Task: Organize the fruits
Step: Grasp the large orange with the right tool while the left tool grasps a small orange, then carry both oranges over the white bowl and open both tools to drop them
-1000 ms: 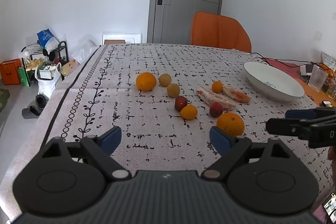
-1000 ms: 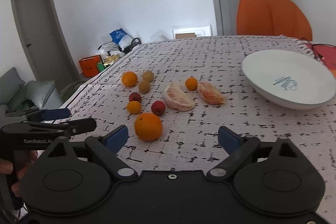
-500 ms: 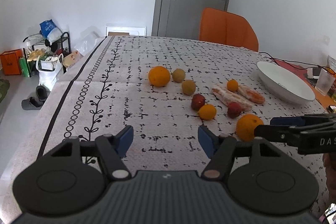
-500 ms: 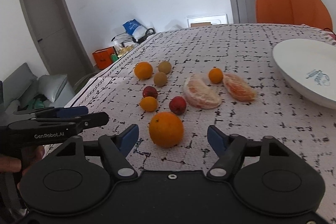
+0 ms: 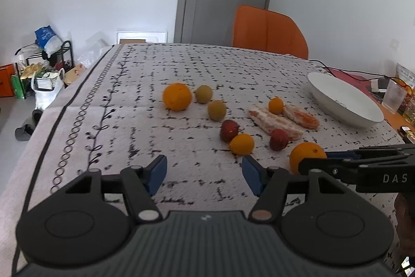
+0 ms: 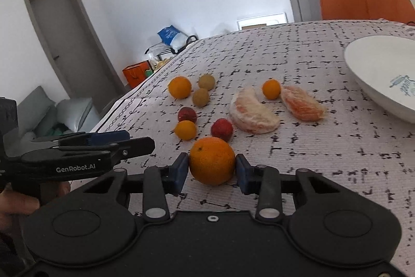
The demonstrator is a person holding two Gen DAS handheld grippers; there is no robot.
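Observation:
Fruits lie on a patterned tablecloth (image 5: 129,126). My right gripper (image 6: 211,171) is shut on the near big orange (image 6: 212,160), its blue pads touching both sides; the orange also shows in the left wrist view (image 5: 306,159). My left gripper (image 5: 205,174) is open and empty above bare cloth, near a small orange (image 5: 241,144). Beyond lie two red fruits (image 6: 221,129), another big orange (image 5: 177,96), two green-brown fruits (image 5: 216,109), two peeled citrus segments (image 6: 253,114) and a small orange (image 6: 271,88). A white bowl (image 6: 368,74) stands at the right.
An orange chair (image 5: 268,33) stands at the table's far side. A glass (image 5: 394,96) and cables lie beyond the bowl at the right edge. The table's left edge drops to a floor with bags and a rack (image 5: 41,69).
My right gripper moved forward over the near big orange and closed its jaws on it. My left gripper moved a little left and forward, and its jaws narrowed somewhat.

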